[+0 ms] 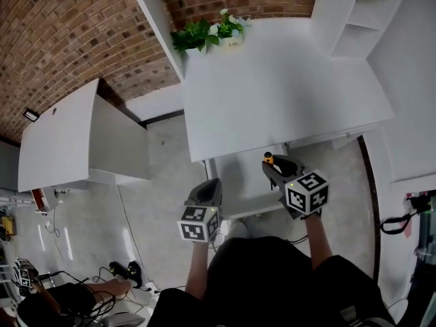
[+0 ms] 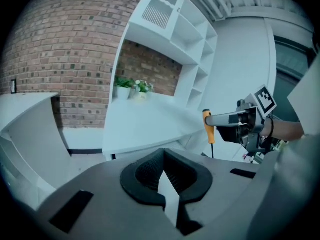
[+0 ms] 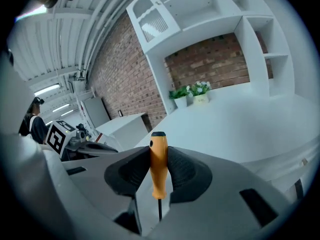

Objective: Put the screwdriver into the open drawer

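An orange-handled screwdriver [image 3: 159, 164] stands upright between the pads of my right gripper [image 3: 159, 153], handle up and thin shaft pointing down. In the head view the right gripper [image 1: 274, 167] holds the screwdriver [image 1: 268, 158] over the right side of the open white drawer [image 1: 238, 179], which is pulled out from under the desk. My left gripper [image 1: 210, 188] hovers at the drawer's left front corner. Its jaws [image 2: 163, 154] meet at the tips with nothing between them. From the left gripper view, the right gripper [image 2: 222, 119] and the screwdriver [image 2: 208, 126] show at the right.
A white desk [image 1: 272, 94] carries a small potted plant [image 1: 211, 33] at its back edge. White shelves [image 1: 361, 19] rise at the right, and a white cabinet [image 1: 61, 142] stands at the left. Cables [image 1: 122, 271] lie on the grey floor.
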{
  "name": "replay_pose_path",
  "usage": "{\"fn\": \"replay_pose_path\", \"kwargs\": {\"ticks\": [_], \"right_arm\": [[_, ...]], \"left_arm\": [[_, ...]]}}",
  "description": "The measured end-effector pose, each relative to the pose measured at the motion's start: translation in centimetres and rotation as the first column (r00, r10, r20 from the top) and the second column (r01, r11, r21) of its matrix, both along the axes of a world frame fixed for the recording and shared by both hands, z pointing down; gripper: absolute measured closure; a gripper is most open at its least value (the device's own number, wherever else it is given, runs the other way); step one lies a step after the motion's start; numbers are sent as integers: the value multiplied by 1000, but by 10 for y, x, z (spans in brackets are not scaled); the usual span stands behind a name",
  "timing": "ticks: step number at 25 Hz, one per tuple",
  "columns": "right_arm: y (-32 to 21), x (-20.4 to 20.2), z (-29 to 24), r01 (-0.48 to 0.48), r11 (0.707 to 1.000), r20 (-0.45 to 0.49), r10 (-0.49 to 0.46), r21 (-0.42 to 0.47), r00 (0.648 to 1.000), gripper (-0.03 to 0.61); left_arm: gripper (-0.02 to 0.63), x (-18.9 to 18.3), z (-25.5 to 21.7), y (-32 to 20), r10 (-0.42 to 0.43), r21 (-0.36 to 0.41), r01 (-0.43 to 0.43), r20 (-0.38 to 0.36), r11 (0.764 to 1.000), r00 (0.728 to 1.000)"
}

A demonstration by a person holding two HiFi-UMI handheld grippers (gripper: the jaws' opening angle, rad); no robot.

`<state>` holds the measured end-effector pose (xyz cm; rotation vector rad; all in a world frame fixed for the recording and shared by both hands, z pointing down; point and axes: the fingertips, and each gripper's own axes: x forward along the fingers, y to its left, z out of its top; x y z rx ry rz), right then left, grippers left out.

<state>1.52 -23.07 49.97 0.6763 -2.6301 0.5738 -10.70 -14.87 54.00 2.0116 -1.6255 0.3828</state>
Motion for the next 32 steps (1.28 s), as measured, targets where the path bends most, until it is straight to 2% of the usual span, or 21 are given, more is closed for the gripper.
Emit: {"fn": "replay_pose_path", "kwargs": {"ticks": [7,13,20,32], "right_arm": [[0,-14,68,53,995,-127,-64,-87,990,465],[-3,-25,119,85,983,-221,-121,-163,968,465],[-8,-34,177,106,966,-331,-182,-236,926,465],[-6,-41,248,131,937,-481,-282,-324,830,465]], "left_arm": [[606,-1,44,-7,56,-112,-57,-11,992,998],[606,-3,75,-14,95,-182,-99,-35,978,995],[605,-2,102,-22,136,-240,-142,-43,960,990],[606,-3,136,-20,194,-321,-201,-54,925,980]]}}
